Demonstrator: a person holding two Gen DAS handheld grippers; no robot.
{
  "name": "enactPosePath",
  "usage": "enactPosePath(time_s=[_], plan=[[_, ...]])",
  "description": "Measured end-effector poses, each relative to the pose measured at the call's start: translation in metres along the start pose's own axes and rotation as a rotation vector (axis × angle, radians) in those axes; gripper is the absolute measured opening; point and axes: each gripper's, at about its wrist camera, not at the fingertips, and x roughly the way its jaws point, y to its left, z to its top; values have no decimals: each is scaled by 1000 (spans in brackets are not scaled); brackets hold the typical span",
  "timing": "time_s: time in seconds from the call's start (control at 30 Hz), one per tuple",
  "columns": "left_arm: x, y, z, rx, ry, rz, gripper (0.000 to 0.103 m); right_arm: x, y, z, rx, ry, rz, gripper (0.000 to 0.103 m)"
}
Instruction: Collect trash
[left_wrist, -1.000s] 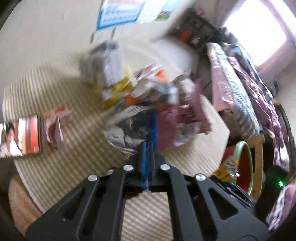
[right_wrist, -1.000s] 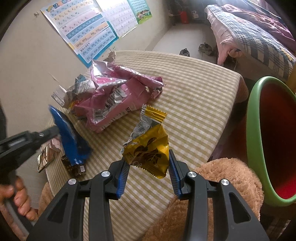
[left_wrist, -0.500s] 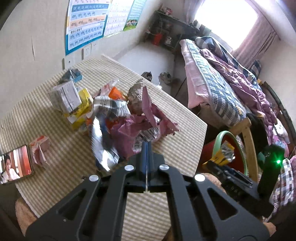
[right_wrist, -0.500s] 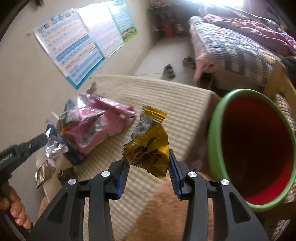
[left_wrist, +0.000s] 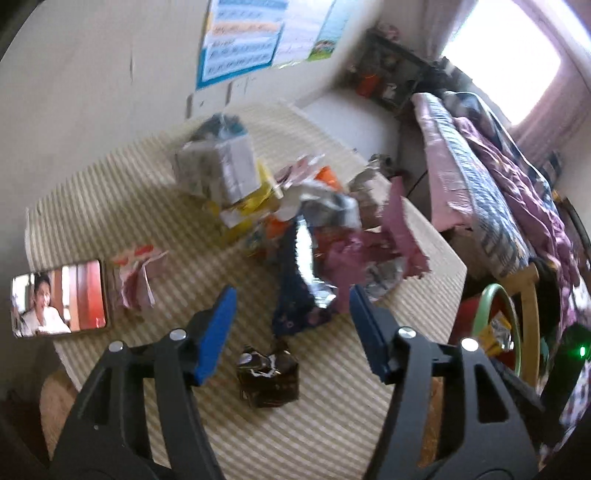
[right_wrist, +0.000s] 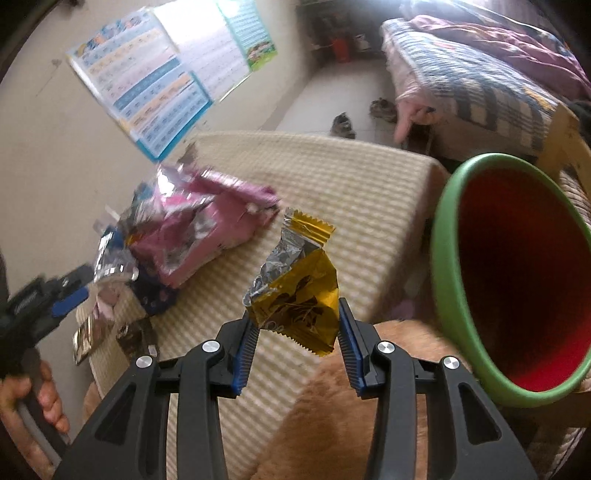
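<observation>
My left gripper (left_wrist: 291, 299) hovers over the striped table (left_wrist: 110, 206) with its jaws opening. A dark blue and silver wrapper (left_wrist: 301, 295) shows between its fingers, and no pad touches it. A crumpled dark brown wrapper (left_wrist: 267, 380) lies nearer. Behind them is a pile of wrappers and small boxes (left_wrist: 280, 199). My right gripper (right_wrist: 295, 317) is shut on a gold-yellow wrapper (right_wrist: 295, 291), held above the table's edge (right_wrist: 351, 192), left of the green-rimmed red bin (right_wrist: 443, 229). The pink wrapper (right_wrist: 199, 236) and the left gripper (right_wrist: 55, 302) are on the left.
A phone (left_wrist: 61, 299) with a lit screen lies at the table's left edge, a red-and-white wrapper (left_wrist: 136, 280) beside it. A brown furry seat (right_wrist: 351, 424) sits below my right gripper. A bed (right_wrist: 480, 74) and shoes (right_wrist: 343, 125) are beyond the table. A hand (right_wrist: 37, 391) holds the left gripper.
The left jaws were shut and now stand apart, and the dark blue wrapper is out of their grip. The right gripper has carried the yellow wrapper closer to the bin.
</observation>
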Motion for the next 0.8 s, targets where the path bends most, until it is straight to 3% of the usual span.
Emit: enactPosePath(time_s=[0.13,0.17,0.2,0.23,0.4,0.57,0.8], plan=[[20,-5,7,44,26,24,60,2,10,-2,-40,6,2,41],[25,-6,9,49,33,21,50,2,10,-2,-40,3,1,41],[28,-6,10,49,43,17,31,1,9,-2,-36,1,1,41],[32,-7,11,46,62,13,23,1,8,-2,-31,0,0,41],[16,-13,6,56,34,-8,20,0,2,0,3,-2,3,41],[-12,-30,2,69,0,-79,20,-7,-1,4,3,-22,10,41],[-18,-109,-2,216,18,-230,20,-44,-43,19,86,-127,-69,41]])
